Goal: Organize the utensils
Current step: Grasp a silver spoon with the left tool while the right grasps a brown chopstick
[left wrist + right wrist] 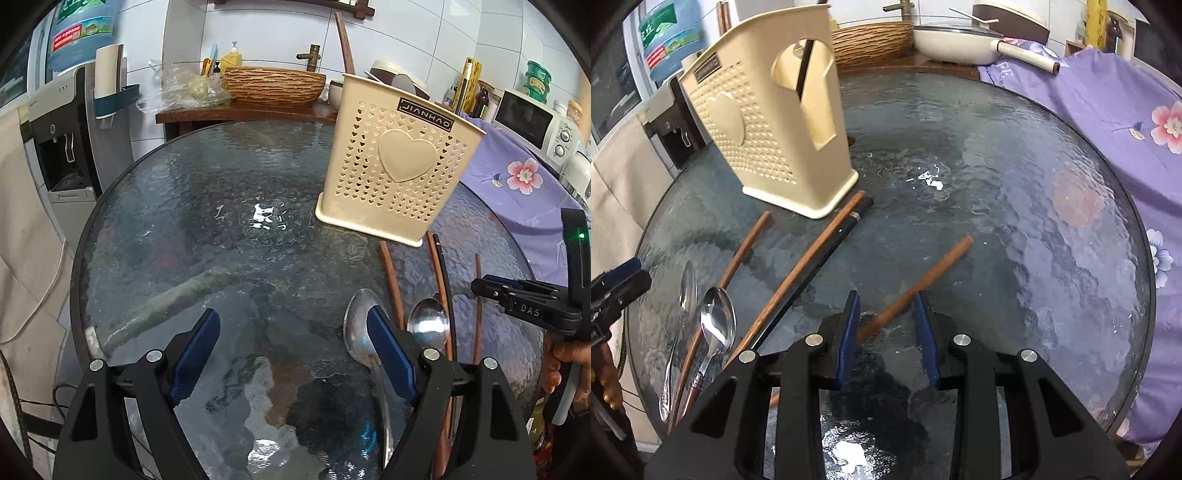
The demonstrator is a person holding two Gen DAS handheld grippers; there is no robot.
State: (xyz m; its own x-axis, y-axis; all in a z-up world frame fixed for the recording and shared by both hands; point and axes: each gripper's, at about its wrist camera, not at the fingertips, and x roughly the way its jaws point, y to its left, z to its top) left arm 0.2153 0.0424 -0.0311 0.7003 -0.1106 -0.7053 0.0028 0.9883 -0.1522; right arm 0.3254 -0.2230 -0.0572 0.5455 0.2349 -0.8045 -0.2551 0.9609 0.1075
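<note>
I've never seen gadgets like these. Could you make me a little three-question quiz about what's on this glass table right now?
1. True or false: the cream utensil holder lies on its side.
2. Which thing sits between the right gripper's blue pads? A) a spoon B) a brown chopstick C) nothing
3. How many metal spoons lie on the glass table?

Key
1. False. It stands upright, with one black stick already inside.
2. B. The brown chopstick runs between the pads; whether they press on it is unclear.
3. Two: the larger spoon, by the left gripper's wide-open fingers, and the smaller spoon beside it.
</note>
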